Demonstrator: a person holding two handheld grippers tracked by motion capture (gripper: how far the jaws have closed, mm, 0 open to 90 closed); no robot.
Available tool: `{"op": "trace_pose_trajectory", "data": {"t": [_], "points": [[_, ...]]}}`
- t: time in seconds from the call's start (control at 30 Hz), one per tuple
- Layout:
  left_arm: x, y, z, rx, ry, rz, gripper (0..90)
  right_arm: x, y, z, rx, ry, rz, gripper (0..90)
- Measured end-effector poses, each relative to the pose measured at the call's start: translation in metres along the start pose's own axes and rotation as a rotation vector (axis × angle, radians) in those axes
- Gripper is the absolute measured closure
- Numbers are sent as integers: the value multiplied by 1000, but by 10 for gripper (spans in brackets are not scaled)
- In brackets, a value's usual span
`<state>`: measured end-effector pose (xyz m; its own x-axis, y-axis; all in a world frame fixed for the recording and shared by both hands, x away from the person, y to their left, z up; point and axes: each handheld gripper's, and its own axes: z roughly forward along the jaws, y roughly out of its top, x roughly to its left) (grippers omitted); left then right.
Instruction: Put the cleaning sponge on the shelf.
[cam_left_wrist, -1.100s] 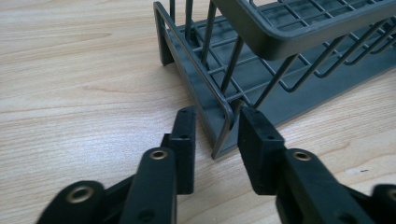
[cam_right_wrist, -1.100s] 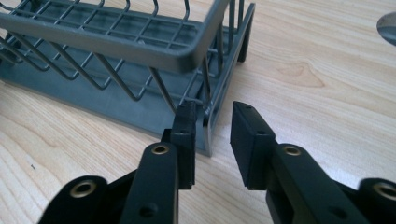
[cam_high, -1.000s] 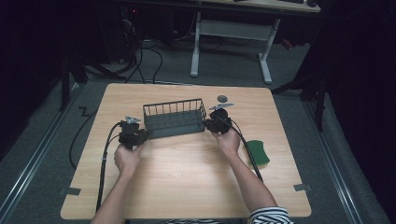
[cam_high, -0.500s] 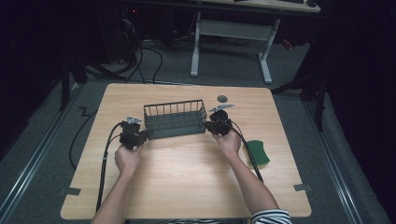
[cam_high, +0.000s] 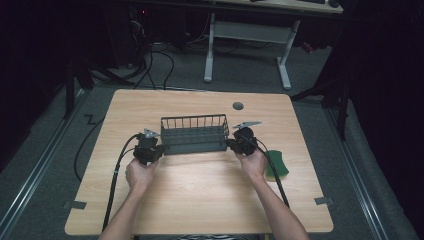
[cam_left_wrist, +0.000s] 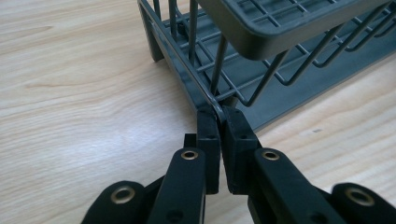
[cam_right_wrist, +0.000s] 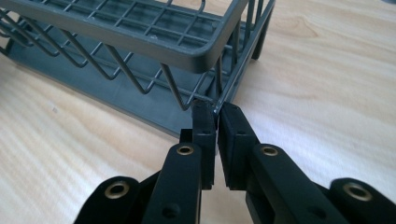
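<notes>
The rack is a dark grey wire basket on a solid tray base, with upright bars along its sides. It looks light and stiff, likely to lift as one piece without sagging, though thin wire is slippery, so the low end wires are a sensible hold. It sits at the middle of the table, with a green sponge off its right end. The left gripper is clamped on a wire at the rack's left end; the right gripper pinches a wire at the right end. Whether the rack's feet touch the table is hard to tell.
</notes>
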<state>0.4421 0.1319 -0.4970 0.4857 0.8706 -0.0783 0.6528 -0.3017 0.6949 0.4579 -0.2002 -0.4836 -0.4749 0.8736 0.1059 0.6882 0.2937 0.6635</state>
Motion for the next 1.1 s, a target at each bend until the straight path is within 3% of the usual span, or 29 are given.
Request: {"op": "trace_pose_trajectory", "data": {"t": [0.17,0.23,0.5,1.1], "points": [[-8,-5,-2,-10,-15,3,864,1,-12,-12,10,4,8,854],[-11,-7,-4,-10,-23,5,865,4,-17,-17,14,-9,-9,853],[-25,-12,-9,3,-49,39,866,6,-39,-36,18,4,-10,853],[-64,-23,-16,13,-125,110,866,1,-97,-83,-20,21,-7,852]]}}
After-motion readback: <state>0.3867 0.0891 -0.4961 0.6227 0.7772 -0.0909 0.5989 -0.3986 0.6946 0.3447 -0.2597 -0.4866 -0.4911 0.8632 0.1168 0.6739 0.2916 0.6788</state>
